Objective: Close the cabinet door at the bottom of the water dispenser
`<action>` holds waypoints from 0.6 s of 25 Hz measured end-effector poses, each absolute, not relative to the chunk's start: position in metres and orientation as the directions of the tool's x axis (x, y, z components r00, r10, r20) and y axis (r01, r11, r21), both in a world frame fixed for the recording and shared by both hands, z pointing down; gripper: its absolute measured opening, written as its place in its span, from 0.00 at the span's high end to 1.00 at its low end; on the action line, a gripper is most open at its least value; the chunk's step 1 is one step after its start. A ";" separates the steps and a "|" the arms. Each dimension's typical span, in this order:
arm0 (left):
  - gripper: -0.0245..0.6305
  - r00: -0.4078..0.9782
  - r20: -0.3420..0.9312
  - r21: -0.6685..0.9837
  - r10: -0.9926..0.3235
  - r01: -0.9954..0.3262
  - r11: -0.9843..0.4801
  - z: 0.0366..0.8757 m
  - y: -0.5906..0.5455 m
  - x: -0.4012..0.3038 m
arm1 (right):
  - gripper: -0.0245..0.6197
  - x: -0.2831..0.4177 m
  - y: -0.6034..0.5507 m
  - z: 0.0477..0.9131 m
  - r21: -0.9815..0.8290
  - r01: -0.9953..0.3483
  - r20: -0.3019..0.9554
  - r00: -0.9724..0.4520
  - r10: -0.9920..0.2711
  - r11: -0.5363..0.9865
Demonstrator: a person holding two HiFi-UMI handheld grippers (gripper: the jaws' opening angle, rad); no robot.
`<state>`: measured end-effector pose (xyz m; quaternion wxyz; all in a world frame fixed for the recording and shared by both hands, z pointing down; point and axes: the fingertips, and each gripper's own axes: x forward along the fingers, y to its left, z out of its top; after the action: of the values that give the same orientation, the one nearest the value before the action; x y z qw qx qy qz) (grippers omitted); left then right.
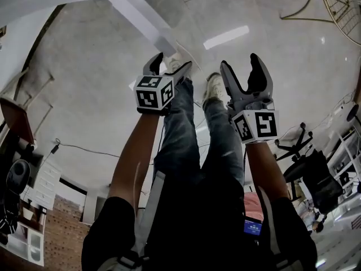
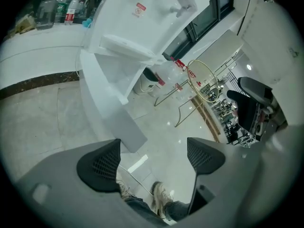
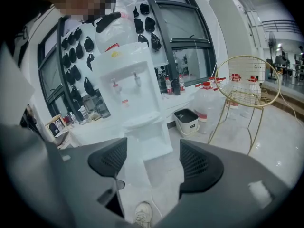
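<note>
Left gripper [image 2: 152,159] and right gripper [image 3: 154,164] empty; cabinet door [image 3: 135,174] swung out, untouched.
Risk: the door stands nearly edge-on, ahead of and below the right fingers and well apart from them. A push landing on its thin edge could slip off or rock the water dispenser [image 3: 133,94], and a hard swing might bounce back open. Left fingers are spread wide, with only floor [image 2: 161,141] and the person's shoes [image 2: 161,194] between them, the door lying beyond them. Right fingers are equally wide and grip nothing.
</note>
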<state>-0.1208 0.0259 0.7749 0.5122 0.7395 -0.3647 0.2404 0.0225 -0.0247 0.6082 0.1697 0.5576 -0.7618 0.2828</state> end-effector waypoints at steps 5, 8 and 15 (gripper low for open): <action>0.28 0.637 0.718 0.596 -0.282 -0.771 -0.225 0.774 0.019 -0.110 | 0.43 0.033 -0.028 0.610 -0.246 -0.954 0.563 -0.282 -0.777 0.169; 0.28 0.642 0.713 0.600 -0.282 -0.767 -0.227 0.774 0.014 -0.104 | 0.44 0.037 -0.032 0.612 -0.260 -0.953 0.557 -0.277 -0.783 0.153; 0.28 0.659 0.707 0.605 -0.257 -0.751 -0.265 0.773 0.004 -0.081 | 0.44 0.045 -0.050 0.605 -0.235 -0.958 0.534 -0.270 -0.801 0.167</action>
<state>-0.0815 0.0039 0.7731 0.5068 0.7569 -0.3331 0.2438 0.0451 -0.0502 0.6046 0.1450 0.5863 -0.7500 0.2697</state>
